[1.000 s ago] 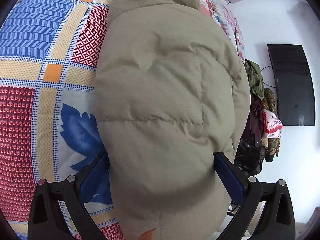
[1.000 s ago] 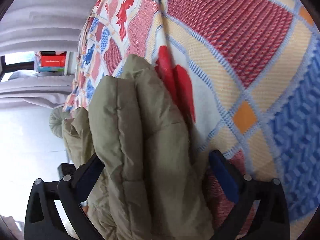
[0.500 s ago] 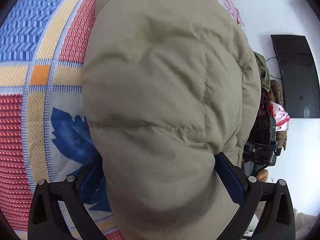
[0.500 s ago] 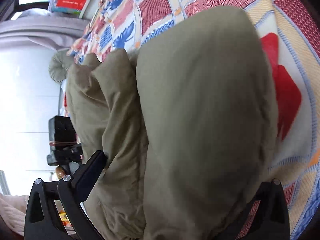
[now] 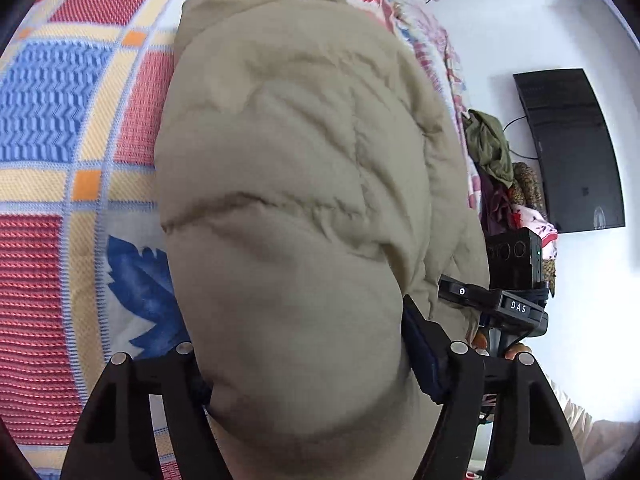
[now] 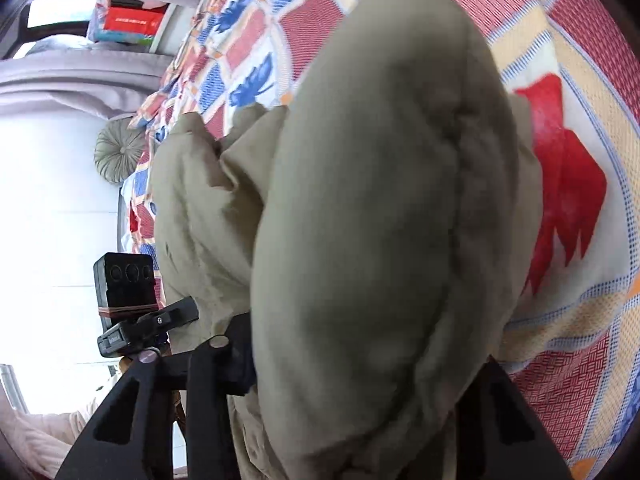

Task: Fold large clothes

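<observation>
A large khaki puffer jacket [image 5: 296,184] lies on a patterned bedspread [image 5: 52,128]. My left gripper [image 5: 300,364] is shut on a thick fold of the jacket, which bulges between its two black fingers. In the right wrist view the same jacket [image 6: 380,220] fills the middle. My right gripper [image 6: 360,368] is shut on another thick fold of it, lifted over the bedspread [image 6: 568,184]. The right gripper shows in the left wrist view [image 5: 508,300], close at the right. The left gripper shows in the right wrist view [image 6: 132,320], at the left.
A black screen [image 5: 572,148] hangs on the white wall past the bed's right edge, with a pile of clothes [image 5: 504,172] beside it. A round grey-green cushion [image 6: 118,152] and a red box [image 6: 128,22] on a window ledge lie at the far end.
Both grippers have closed in on the jacket and lifted their folds. The right gripper has swung up over the bed, and the two grippers have come closer together.
</observation>
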Motion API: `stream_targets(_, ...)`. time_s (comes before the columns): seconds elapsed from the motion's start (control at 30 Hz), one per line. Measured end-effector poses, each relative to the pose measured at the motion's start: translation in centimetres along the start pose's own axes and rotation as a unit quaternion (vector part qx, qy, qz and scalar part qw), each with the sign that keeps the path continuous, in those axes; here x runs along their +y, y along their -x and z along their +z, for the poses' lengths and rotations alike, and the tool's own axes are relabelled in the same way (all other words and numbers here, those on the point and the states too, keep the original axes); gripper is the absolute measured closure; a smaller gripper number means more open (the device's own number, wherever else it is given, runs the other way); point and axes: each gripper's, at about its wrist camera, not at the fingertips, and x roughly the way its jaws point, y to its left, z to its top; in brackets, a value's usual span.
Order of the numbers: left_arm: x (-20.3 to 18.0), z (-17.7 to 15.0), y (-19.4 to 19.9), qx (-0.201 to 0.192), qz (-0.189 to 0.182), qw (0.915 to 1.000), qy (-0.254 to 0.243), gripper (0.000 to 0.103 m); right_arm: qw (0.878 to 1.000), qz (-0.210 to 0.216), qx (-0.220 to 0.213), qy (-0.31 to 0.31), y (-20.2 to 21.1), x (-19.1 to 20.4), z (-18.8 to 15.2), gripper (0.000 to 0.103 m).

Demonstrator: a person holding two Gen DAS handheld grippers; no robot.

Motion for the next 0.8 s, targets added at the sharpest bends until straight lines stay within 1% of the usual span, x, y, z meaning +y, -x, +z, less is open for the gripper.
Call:
stream_targets(0.13, -0.2, 1.3, 3.8, -0.035, -0.003, 0.9994, -0.005, 0.029, 1.000, 0.017, -0.011, 0.022, -0.3, 3.6, 0.5, 0.063)
stream_targets(0.23, 0.2, 2.6, 6.9, -0.063, 0.005, 0.9980, -0.010, 0.029, 0.999, 0.030, -0.014, 0.039, -1.3, 6.5, 1.3, 0.063)
stream_targets(0.33, 1.7, 3.9, 10.2, -0.093, 0.025, 0.9953, -0.012, 0.029, 0.997, 0.036, -0.011, 0.064, -3.6, 9.9, 2.8, 0.063)
stream_targets(0.5, 5.1, 6.0, 14.8, -0.137, 0.067, 0.9883, -0.003, 0.029, 0.995, 0.053, -0.008, 0.089, -9.0, 14.5, 4.9, 0.063)
stream_targets(0.57, 7.0, 6.8, 15.7, -0.147, 0.090, 0.9850, 0.004, 0.029, 0.994, 0.056, -0.005, 0.098, -11.2, 15.9, 5.4, 0.063)
stream_targets(0.67, 9.6, 7.6, 15.8, -0.148, 0.124, 0.9810, 0.021, 0.029, 0.994, 0.048, 0.005, 0.100, -14.6, 16.6, 5.9, 0.063)
stream_targets(0.73, 11.3, 7.6, 15.2, -0.147, 0.135, 0.9792, 0.037, 0.025, 0.995, 0.034, 0.013, 0.095, -16.6, 16.4, 5.9, 0.063)
stream_targets(0.8, 12.6, 7.3, 15.0, -0.151, 0.138, 0.9780, 0.040, 0.022, 0.996, 0.022, 0.014, 0.088, -18.1, 16.5, 5.7, 0.063)
